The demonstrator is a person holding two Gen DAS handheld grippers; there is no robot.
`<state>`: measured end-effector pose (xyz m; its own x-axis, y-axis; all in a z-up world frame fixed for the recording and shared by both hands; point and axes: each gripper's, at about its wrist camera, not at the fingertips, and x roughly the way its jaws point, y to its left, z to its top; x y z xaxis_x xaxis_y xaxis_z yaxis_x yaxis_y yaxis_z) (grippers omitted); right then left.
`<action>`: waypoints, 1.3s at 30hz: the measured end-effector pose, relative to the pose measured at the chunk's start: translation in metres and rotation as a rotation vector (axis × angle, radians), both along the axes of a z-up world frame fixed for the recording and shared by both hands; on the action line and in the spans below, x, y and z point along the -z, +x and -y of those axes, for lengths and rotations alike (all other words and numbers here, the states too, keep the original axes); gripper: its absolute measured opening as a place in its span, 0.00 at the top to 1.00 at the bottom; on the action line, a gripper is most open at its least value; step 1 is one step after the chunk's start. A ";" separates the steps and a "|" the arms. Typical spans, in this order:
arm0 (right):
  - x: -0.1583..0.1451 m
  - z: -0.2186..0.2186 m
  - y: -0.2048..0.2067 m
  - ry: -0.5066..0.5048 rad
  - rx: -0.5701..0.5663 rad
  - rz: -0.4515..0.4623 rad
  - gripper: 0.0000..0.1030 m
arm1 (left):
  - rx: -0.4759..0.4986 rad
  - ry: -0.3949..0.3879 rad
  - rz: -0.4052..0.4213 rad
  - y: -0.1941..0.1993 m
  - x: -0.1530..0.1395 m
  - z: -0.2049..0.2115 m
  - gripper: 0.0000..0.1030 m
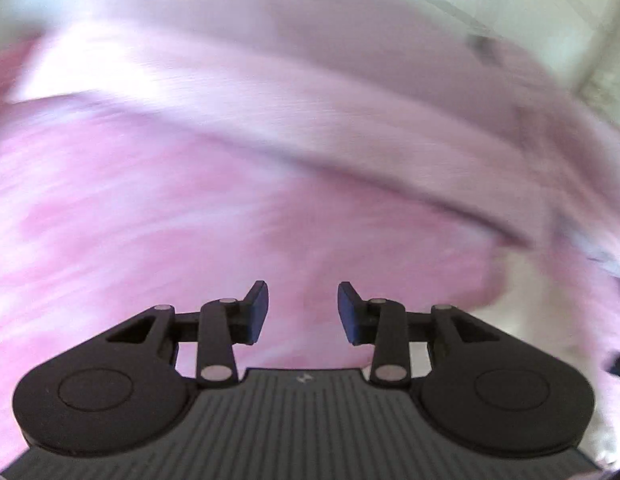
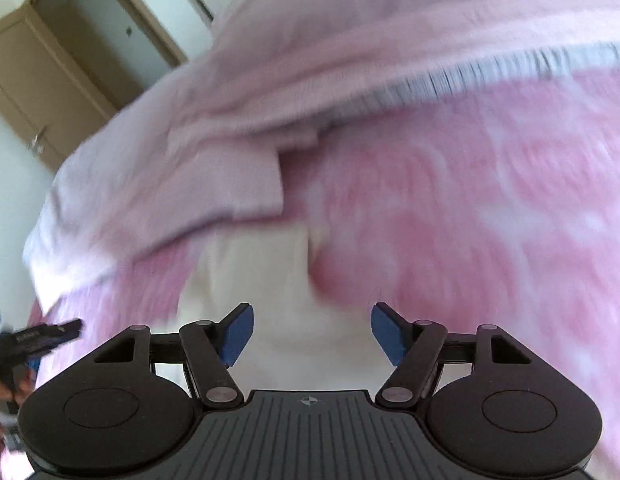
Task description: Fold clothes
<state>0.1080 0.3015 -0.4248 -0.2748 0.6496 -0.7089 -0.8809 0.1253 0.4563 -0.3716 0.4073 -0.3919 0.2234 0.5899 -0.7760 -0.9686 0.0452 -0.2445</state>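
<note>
Meanwhile, both hand-held grippers hang empty above a pale pink garment on a bed.

Left wrist view: the left hand-held gripper (image 1: 302, 312) has its jaws partly apart with nothing between them, above a blurred, mottled pink blanket (image 1: 150, 220); the pale pink garment (image 1: 270, 92) lies beyond it, toward the bed's far side. Right wrist view: the right hand-held gripper (image 2: 312, 334) stands wide apart, also empty, over a white cloth (image 2: 266, 272). The garment's folded corner (image 2: 246, 184) rests just beyond the white patch, its ribbed hem (image 2: 489, 68) running toward the right. At the bed's left edge the other gripper (image 2: 50, 336) shows in a hand (image 2: 2, 396). Heavy blur could spoil the aim: a closing jaw may pinch blanket with garment, dragging the fold askew.
</note>
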 end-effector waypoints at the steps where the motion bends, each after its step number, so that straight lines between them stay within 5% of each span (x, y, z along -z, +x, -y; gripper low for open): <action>1: 0.000 0.016 -0.009 -0.022 0.004 -0.001 0.33 | -0.067 -0.022 -0.021 -0.029 -0.003 0.022 0.68; 9: 0.007 0.136 -0.083 -0.280 0.038 -0.113 0.33 | -0.605 -0.153 0.003 -0.210 -0.015 0.204 0.59; 13: 0.012 0.158 -0.115 -0.347 0.037 -0.107 0.33 | -0.737 -0.175 0.120 -0.259 -0.004 0.241 0.45; 16: 0.013 0.161 -0.134 -0.354 0.026 -0.087 0.33 | -0.780 -0.165 0.132 -0.278 0.008 0.243 0.45; 20: 0.014 0.164 -0.155 -0.352 0.007 -0.049 0.33 | -0.749 -0.104 0.188 -0.289 0.018 0.244 0.48; 21: 0.015 0.165 -0.159 -0.353 0.005 -0.040 0.33 | -0.727 -0.088 0.199 -0.290 0.019 0.241 0.96; 22: 0.016 0.166 -0.162 -0.356 0.003 -0.032 0.33 | -0.679 -0.072 0.192 -0.289 0.019 0.234 1.00; 23: 0.018 0.168 -0.166 -0.358 0.006 -0.016 0.33 | -0.630 -0.051 0.181 -0.287 0.017 0.227 1.00; 26: 0.017 0.175 -0.175 -0.349 0.000 0.032 0.33 | -0.459 0.170 0.056 -0.273 -0.020 0.216 1.00; 29: 0.017 0.182 -0.182 -0.342 0.005 0.046 0.33 | -0.392 0.302 -0.060 -0.276 -0.043 0.216 1.00; 32: 0.018 0.186 -0.186 -0.335 0.014 0.055 0.33 | -0.340 0.239 -0.146 -0.288 -0.021 0.212 0.98; 35: 0.019 0.189 -0.192 -0.326 0.015 0.093 0.33 | -0.309 0.080 -0.259 -0.288 0.021 0.209 0.95; 39: 0.013 0.193 -0.198 -0.309 0.001 0.133 0.33 | -0.440 0.082 -0.247 -0.292 0.020 0.217 0.91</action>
<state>-0.0902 0.1089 -0.4380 -0.1660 0.3989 -0.9018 -0.9301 0.2405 0.2776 -0.6634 0.1904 -0.4123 -0.2441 0.6477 -0.7218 -0.9286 -0.3705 -0.0184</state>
